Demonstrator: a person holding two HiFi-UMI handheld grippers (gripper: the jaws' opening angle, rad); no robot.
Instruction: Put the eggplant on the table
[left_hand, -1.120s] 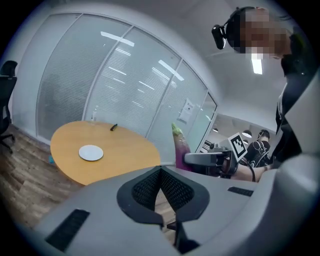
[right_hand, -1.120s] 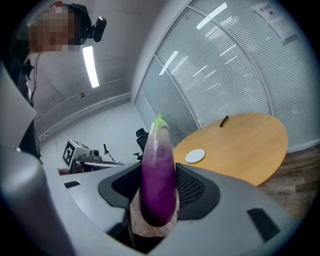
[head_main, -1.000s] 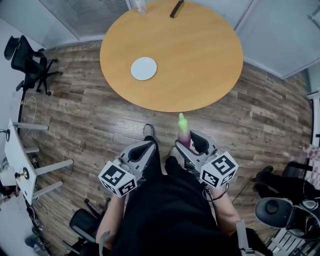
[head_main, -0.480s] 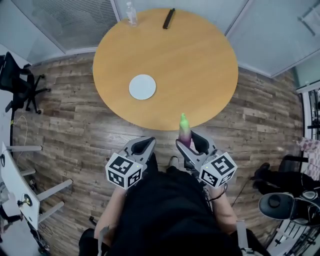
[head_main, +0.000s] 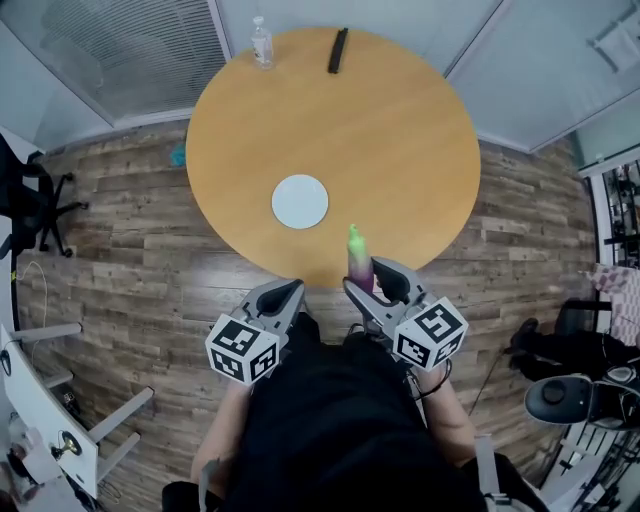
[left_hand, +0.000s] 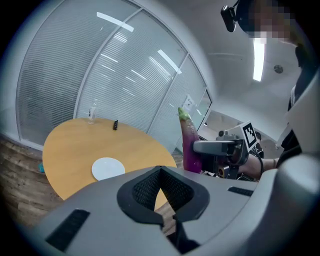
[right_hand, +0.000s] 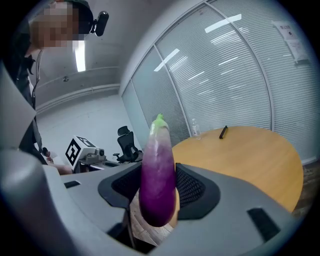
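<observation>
Wood flooring (head_main: 130, 250) surrounds the round desk (head_main: 400, 130). The eggplant (head_main: 357, 262) is gripped upright in the jaws of the right gripper (head_main: 368, 285) at lower centre, beside the desk's near edge, ready for setting down. The jaws of the left gripper (head_main: 283, 298) are closed and empty.

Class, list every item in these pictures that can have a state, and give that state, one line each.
eggplant: upright, green tip up, between the right gripper's jaws, not yet on the table.
right gripper: shut on the eggplant.
left gripper: shut, empty.
plate: empty, flat on the table.
bottle: upright at the table's far edge.
black bar: lying flat near the bottle.
</observation>
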